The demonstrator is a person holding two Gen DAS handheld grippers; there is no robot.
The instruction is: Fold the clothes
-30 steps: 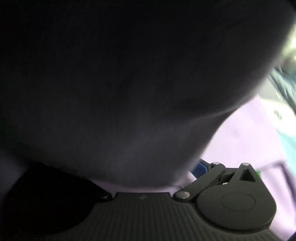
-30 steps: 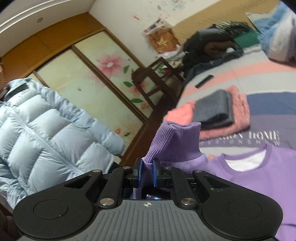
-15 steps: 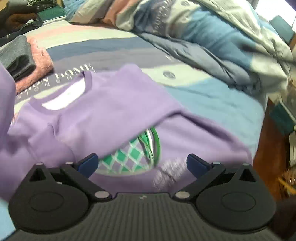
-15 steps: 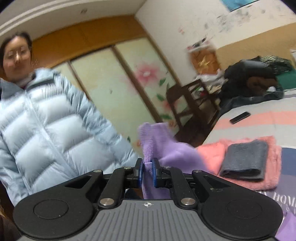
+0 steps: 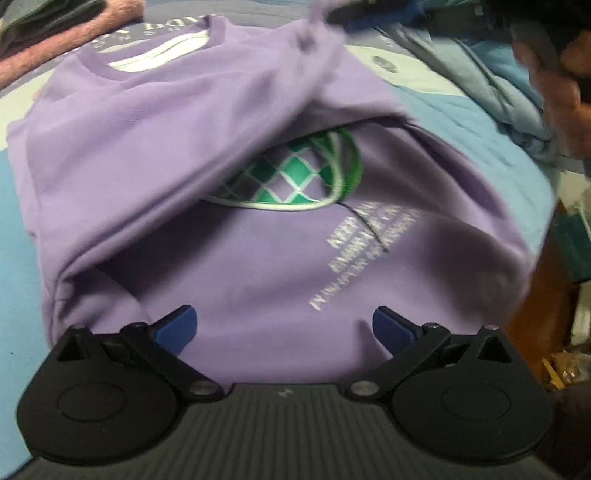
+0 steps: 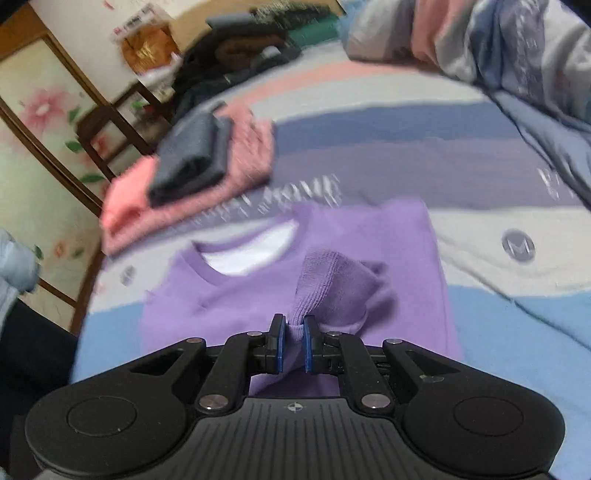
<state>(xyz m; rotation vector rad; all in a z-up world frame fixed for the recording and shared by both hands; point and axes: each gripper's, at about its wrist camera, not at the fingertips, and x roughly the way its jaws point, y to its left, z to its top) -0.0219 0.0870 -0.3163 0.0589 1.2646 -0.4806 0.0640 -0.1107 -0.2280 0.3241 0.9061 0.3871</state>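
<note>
A purple sweatshirt (image 5: 258,258) with a green checked emblem (image 5: 295,177) and white lettering lies on the bed, collar at the far side. One sleeve (image 5: 207,122) runs diagonally across its chest. My right gripper (image 6: 291,341) is shut on that sleeve's ribbed cuff (image 6: 325,284), low over the sweatshirt (image 6: 399,258) near its collar (image 6: 251,251); in the left wrist view it shows blurred at the top edge (image 5: 354,16). My left gripper (image 5: 282,326) stands open above the sweatshirt's hem with nothing between its fingers.
A folded pink garment (image 6: 255,147) with a folded dark grey one (image 6: 192,158) on it lies on the striped bedsheet (image 6: 406,122) beyond the collar. A rumpled duvet (image 6: 517,55) fills the far right. Dark clothes (image 6: 236,55) are piled at the bed's far end. A hand (image 5: 561,85) shows at upper right.
My right gripper swung down from in front of the person to low over the sweatshirt, carrying the cuff across the chest. The left gripper, earlier covered by dark cloth, now hangs open, closer over the hem.
</note>
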